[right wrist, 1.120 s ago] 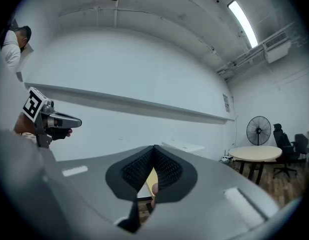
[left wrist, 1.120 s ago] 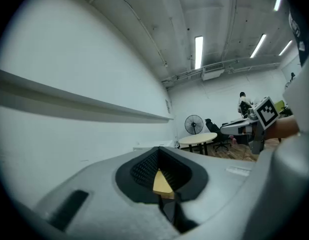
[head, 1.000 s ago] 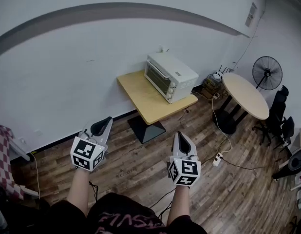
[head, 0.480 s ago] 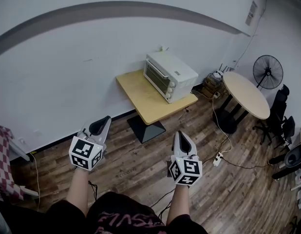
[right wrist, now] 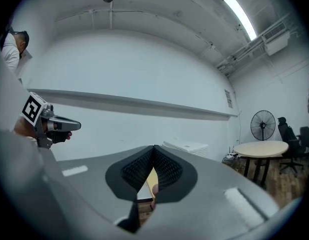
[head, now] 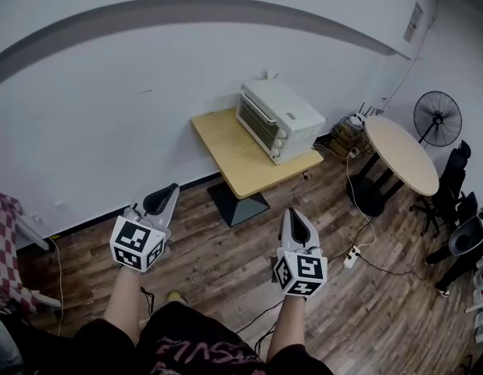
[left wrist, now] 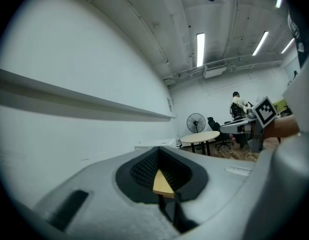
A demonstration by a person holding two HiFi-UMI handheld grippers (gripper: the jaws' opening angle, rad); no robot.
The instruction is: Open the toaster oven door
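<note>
As the person stood on the wooden floor (head: pixel 218 268), both forearms reached forward at the bottom of the head view, and each hand carried a gripper with its marker cube turned toward the camera. The left gripper (head: pixel 169 196) was clenched, with its jaws pressed together and nothing between them. The right gripper (head: pixel 292 216) was closed in the same way and was also empty. Both pointed level toward the white wall (head: pixel 109 116). They were well apart from each other and well short of the furniture.

Beyond them stood a square table (head: pixel 234 158) with a pale wooden top on a dark pedestal, set against the wall. The white toaster oven (head: pixel 282 119) sat on the table's far right corner. The toaster oven door (head: pixel 255 122) was upright and shut, and a column of knobs ran beside it.

Farther right, a power strip (head: pixel 352 254) and cables lay on the floor near a round table (head: pixel 402 155). Past that table, a standing fan (head: pixel 438 119) and dark office chairs stood by the far wall.
</note>
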